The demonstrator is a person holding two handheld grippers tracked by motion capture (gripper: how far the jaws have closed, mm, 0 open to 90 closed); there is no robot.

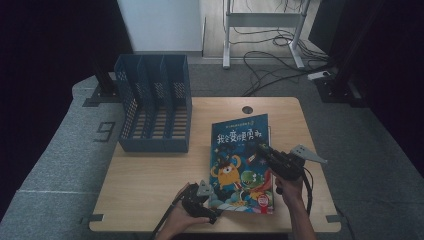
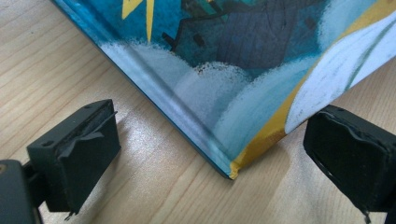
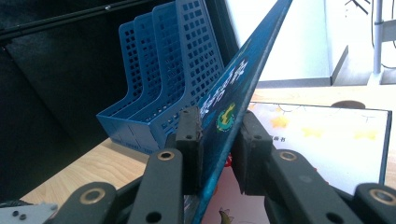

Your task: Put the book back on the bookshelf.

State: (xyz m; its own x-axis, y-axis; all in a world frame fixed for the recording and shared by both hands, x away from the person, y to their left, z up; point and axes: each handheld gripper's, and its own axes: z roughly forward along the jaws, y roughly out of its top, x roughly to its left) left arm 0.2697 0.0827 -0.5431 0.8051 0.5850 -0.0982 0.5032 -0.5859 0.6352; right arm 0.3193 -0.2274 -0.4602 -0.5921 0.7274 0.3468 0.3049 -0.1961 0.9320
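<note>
From the high view we see a picture book [image 1: 241, 162] lying on the right half of the wooden table [image 1: 145, 180], its near edge close to the table's front edge. Our right gripper [image 1: 263, 149] sits at the book's right edge, about midway along it, and our left gripper [image 1: 206, 200] lies low by the book's near left corner. A blue file rack [image 1: 154, 102] stands at the table's far left, well apart from the book, with bare wood between them.

In the left gripper view our jaws stand wide, one pad [image 2: 77, 149] on each side of the book's corner [image 2: 231, 170], neither touching it. The corner rests on the table [image 2: 56, 74], and open wood runs to the left.

In the right gripper view our jaws are narrow and pinch the book's front cover [image 3: 233, 93], which stands lifted at a steep tilt; both pads [image 3: 189, 140] press on it. The inside page [image 3: 322, 140] lies flat beneath. The file rack [image 3: 163, 74] stands beyond the cover, and we cannot tell how near.
</note>
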